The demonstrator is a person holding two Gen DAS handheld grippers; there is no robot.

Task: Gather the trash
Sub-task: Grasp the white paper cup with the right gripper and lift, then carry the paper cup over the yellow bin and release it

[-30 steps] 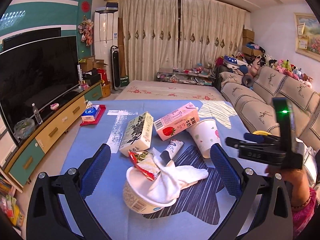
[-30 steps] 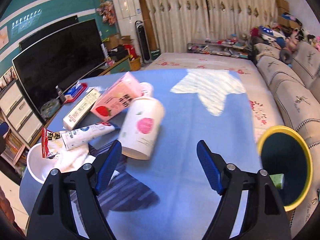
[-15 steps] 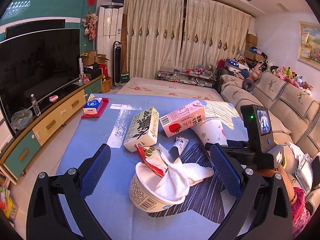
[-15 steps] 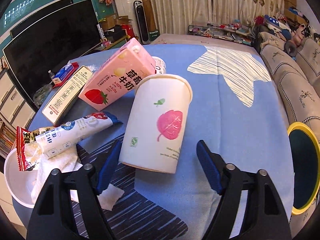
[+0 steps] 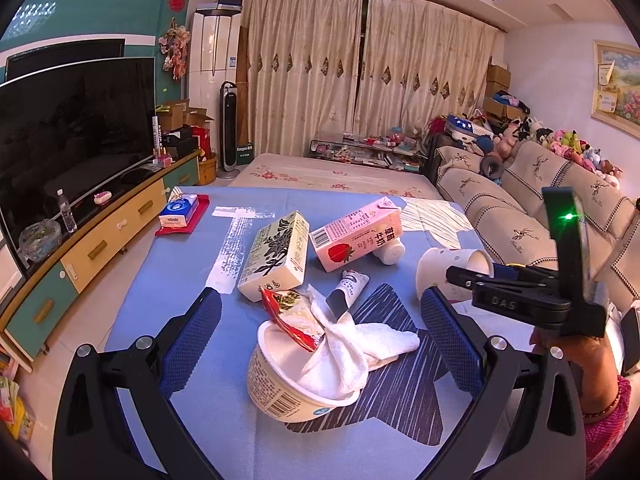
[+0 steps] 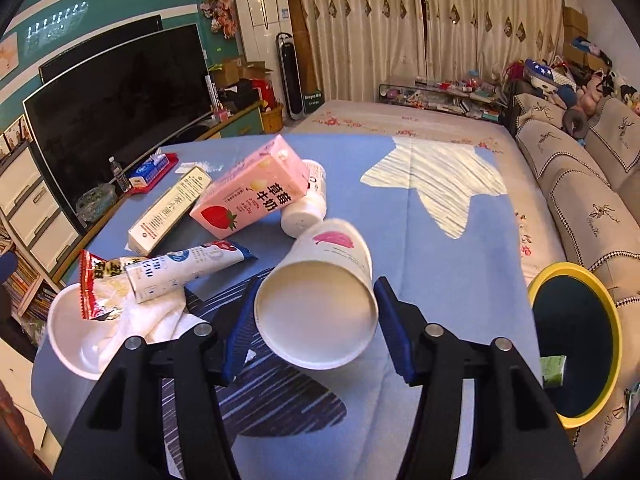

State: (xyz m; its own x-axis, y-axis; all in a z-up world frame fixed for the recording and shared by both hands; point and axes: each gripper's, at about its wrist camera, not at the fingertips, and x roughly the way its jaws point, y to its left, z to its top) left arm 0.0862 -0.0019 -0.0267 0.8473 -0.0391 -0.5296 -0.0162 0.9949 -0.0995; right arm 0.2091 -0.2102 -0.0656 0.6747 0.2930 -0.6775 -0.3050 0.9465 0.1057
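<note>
My right gripper (image 6: pixel 316 300) is shut on a white paper cup (image 6: pixel 332 252). The cup is tipped with its open mouth toward the camera, just above the blue tablecloth (image 6: pixel 440 264). In the left wrist view the same cup (image 5: pixel 440 276) sits in the right gripper (image 5: pixel 464 276), held by a person's hand. My left gripper (image 5: pixel 320 308) stands open over a white bowl (image 5: pixel 288 384) holding a crumpled tissue (image 5: pixel 348 348) and a red snack wrapper (image 5: pixel 288 312). Behind it lie a tube (image 5: pixel 348 288), a tea box (image 5: pixel 276 256), a pink milk carton (image 5: pixel 356 236) and a small white bottle (image 6: pixel 308 208).
A yellow-rimmed bin (image 6: pixel 560 270) stands off the table's right edge, with a green carton (image 6: pixel 554 370) inside. A tissue pack on a red tray (image 5: pixel 182 216) lies at the far left corner. A TV (image 5: pixel 76 128) and cabinet run along the left, a sofa (image 5: pixel 520 216) along the right.
My right gripper went forward around the paper cup and its jaws closed on it. The cup has tipped, mouth toward the camera. My left gripper stayed open over the bowl.
</note>
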